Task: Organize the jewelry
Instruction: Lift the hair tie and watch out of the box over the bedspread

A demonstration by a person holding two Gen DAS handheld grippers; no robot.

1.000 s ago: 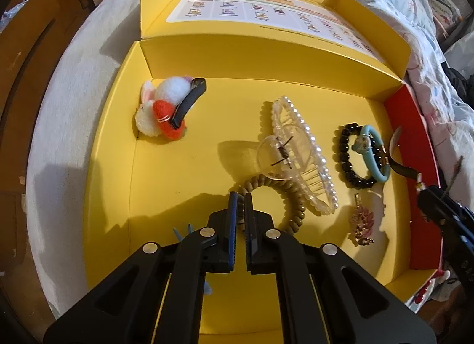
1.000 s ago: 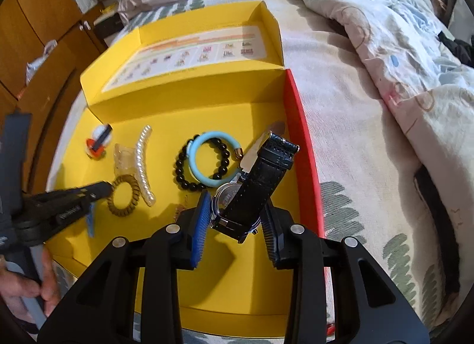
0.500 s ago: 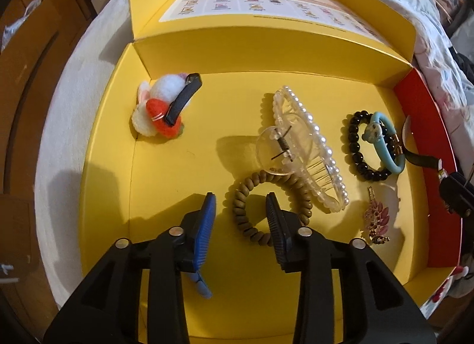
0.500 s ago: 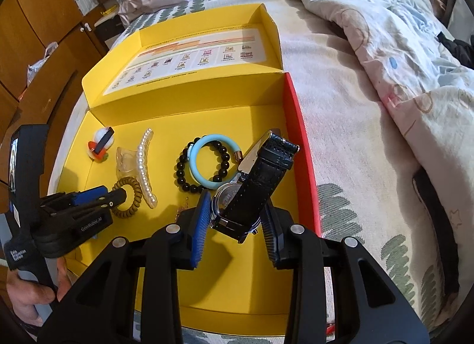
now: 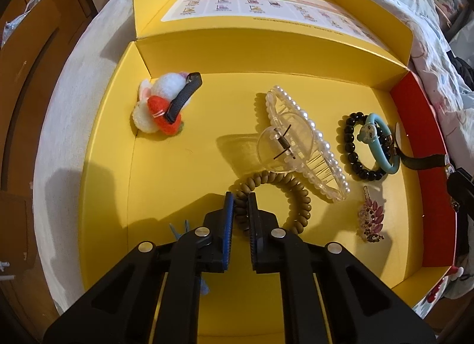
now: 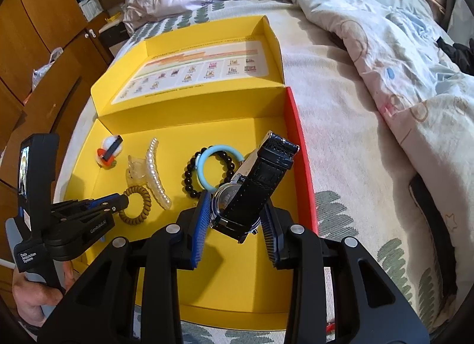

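Left tool: fingers nearly together, pinching one side of the brown spiral hair tie. The tie lies on the floor of the yellow box, its far arc touching the clear pearl-edged claw clip. Cannot tell whether the tie is lifted off the floor yet.

Right tool: fingers partly apart, clamped on the black-strapped watch at its case. Strap sticks up and tilts away toward the red side wall of the box. Watch is over the right part of the box floor, held off it.

Already lying in the box, spread in a loose row:
- pom-pom hair clip, white and orange, in the far left corner
- claw clip, middle
- black bead bracelet with the light blue bangle overlapping it, right of middle
- pink leaf brooch, just beside the bracelets on the near side
- a small blue item, mostly hidden under the left tool; cannot identify

Box sits open on the bed, lid folded back.

Judgement: task well along. Most pieces lie laid out. Two pieces are in hand, watch and hair tie, each needing a final spot. Tie crowds the claw clip; likely needs separating. No other loose jewelry is visible on the bed.
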